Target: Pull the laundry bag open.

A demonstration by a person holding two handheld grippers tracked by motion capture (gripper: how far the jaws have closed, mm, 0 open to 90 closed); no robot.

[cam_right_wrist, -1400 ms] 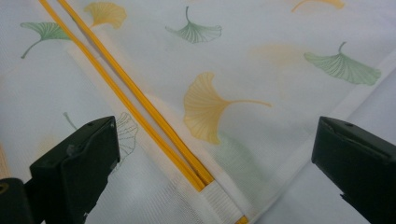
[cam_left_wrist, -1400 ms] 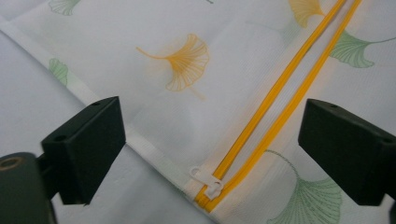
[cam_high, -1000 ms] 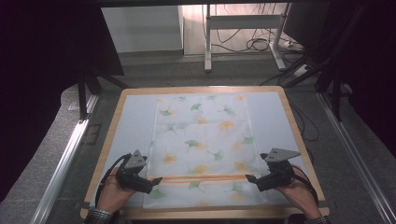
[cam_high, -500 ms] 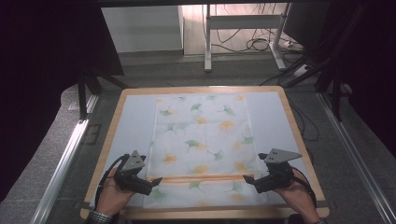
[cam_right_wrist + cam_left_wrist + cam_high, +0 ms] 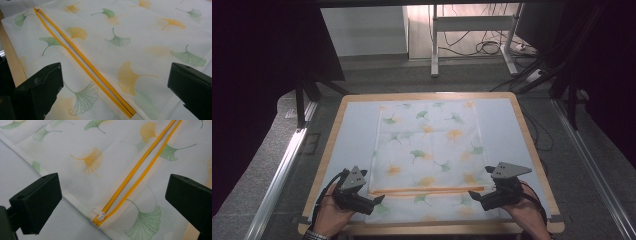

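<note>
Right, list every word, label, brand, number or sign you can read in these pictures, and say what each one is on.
None: no readable text in any of the views.
The cloth bag bears only a print of green and orange leaves, no words.
The orange zip and its white pull show no brand mark that can be made out.
The left tongs and right tongs carry no legible label.
</note>
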